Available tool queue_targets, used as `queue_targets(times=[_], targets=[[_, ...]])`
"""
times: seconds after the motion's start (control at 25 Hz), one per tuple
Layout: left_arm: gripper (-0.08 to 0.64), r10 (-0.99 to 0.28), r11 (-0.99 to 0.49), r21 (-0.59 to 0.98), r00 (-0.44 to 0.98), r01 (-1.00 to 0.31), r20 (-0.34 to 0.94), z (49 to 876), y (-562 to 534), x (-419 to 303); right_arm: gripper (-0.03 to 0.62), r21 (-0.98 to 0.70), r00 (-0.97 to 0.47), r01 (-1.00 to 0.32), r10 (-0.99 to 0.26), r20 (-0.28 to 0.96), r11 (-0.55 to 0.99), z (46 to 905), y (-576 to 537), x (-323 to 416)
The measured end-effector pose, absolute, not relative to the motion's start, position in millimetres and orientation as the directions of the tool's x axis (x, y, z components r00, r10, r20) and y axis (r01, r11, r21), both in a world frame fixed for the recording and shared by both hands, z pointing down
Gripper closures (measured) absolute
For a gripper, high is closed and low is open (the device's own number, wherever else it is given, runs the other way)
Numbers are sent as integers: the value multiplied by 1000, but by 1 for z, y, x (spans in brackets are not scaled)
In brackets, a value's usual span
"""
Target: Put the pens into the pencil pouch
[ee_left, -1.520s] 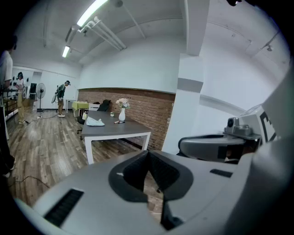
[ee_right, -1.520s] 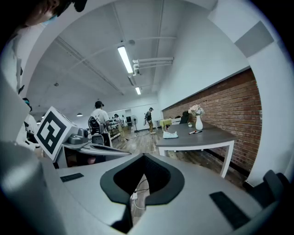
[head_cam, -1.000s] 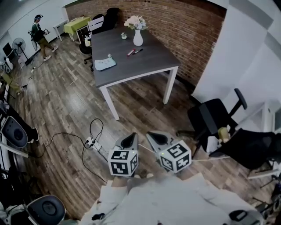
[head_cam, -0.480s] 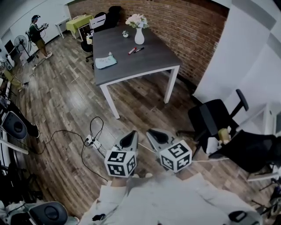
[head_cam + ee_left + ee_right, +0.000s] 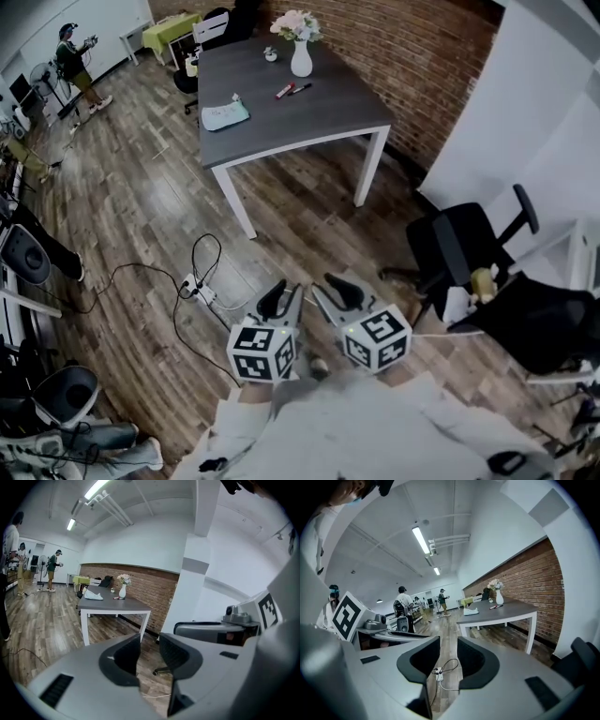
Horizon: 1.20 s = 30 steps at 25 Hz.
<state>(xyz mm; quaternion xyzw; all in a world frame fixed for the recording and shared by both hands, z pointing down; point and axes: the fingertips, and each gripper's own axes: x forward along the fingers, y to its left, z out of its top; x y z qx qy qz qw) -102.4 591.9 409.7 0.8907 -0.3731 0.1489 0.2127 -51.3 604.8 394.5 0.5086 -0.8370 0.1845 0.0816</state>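
Observation:
Far ahead stands a grey table (image 5: pixel 309 117) with white legs. On it lie a pale blue pencil pouch (image 5: pixel 225 115), a red pen (image 5: pixel 284 91) and a black pen (image 5: pixel 301 88). My left gripper (image 5: pixel 279 291) and right gripper (image 5: pixel 336 284) hang side by side close to my body, well short of the table. Both sets of jaws are opening, and nothing is between them. The left gripper view looks past the left gripper (image 5: pixel 149 639) to the table (image 5: pixel 112 605) and pouch (image 5: pixel 93 596). The right gripper view looks past the right gripper (image 5: pixel 448 644) to the pouch (image 5: pixel 470 612) and pens (image 5: pixel 494 606).
A white vase of flowers (image 5: pixel 301 58) stands at the table's far end. A power strip with cables (image 5: pixel 200 292) lies on the wood floor between me and the table. Black office chairs (image 5: pixel 459 248) stand at the right, a brick wall behind. A person (image 5: pixel 73 58) stands far left.
Both grippers' jaws have parted from shut. The head view has shifted a little, so the table sits slightly higher in the picture.

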Motion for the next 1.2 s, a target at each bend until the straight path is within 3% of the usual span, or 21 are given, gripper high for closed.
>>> queue_targets(times=[0.88, 1.2], targets=[[445, -559, -702, 235, 724, -673, 404, 405, 310, -125, 495, -197, -422, -906, -842, 336, 375, 399, 335, -65], [445, -529, -715, 256, 742, -651, 412, 412, 251, -131, 495, -186, -337, -939, -884, 322, 290, 397, 277, -61]])
